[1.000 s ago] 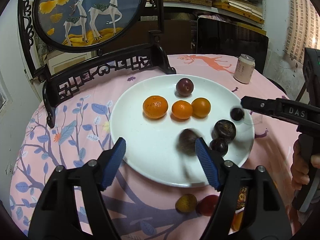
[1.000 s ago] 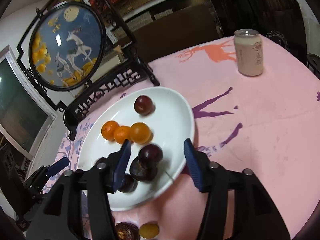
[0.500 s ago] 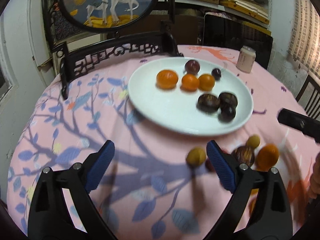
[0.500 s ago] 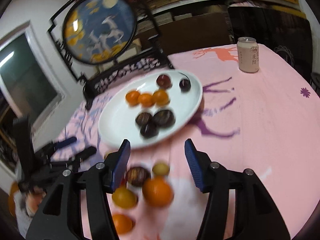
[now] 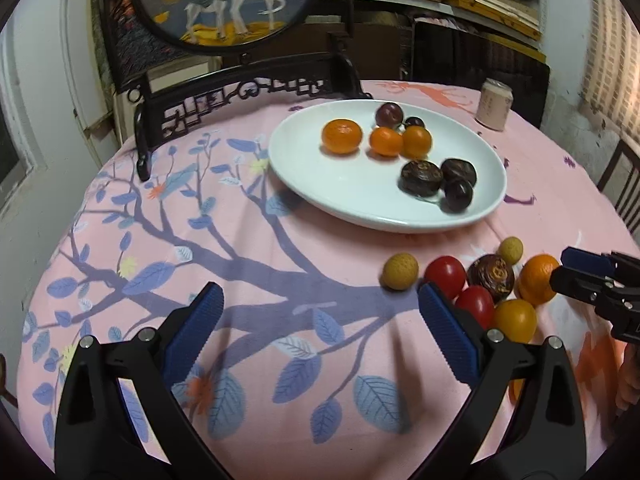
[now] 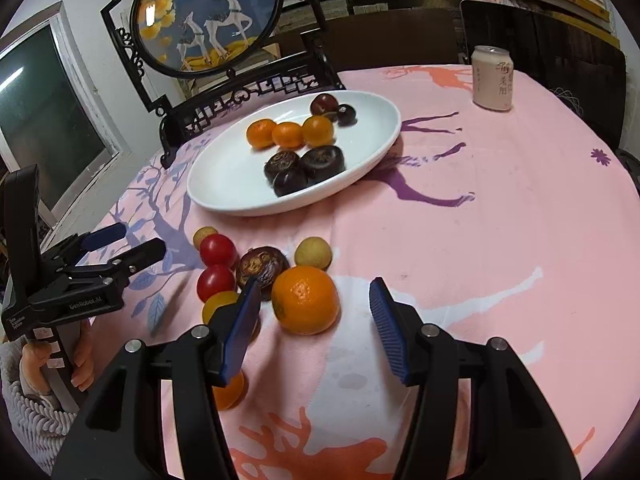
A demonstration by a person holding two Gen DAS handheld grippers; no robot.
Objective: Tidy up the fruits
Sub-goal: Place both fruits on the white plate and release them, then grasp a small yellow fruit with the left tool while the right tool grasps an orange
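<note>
A white plate (image 5: 360,208) (image 6: 224,196) holds three oranges, two plums and three dark brown fruits. In front of it on the pink cloth lies a loose cluster: two red tomatoes (image 5: 445,274) (image 6: 217,250), two pale yellow fruits (image 5: 401,271), a dark brown fruit (image 6: 262,266), a yellow-orange fruit (image 5: 515,319) and a big orange (image 6: 305,299) (image 5: 538,279). My right gripper (image 6: 314,316) is open, its jaws on either side of the big orange, not touching. My left gripper (image 5: 320,332) is open and empty, low over the cloth left of the cluster.
A pink can (image 6: 492,78) (image 5: 494,104) stands at the far right of the round table. A black carved stand with a round deer screen (image 5: 240,88) (image 6: 208,16) stands behind the plate. Another orange fruit (image 6: 228,392) lies under my right gripper's left finger.
Both grippers have pulled back from the plate toward the near side. The right gripper has come down around the big orange in the loose cluster. Both stay open.
</note>
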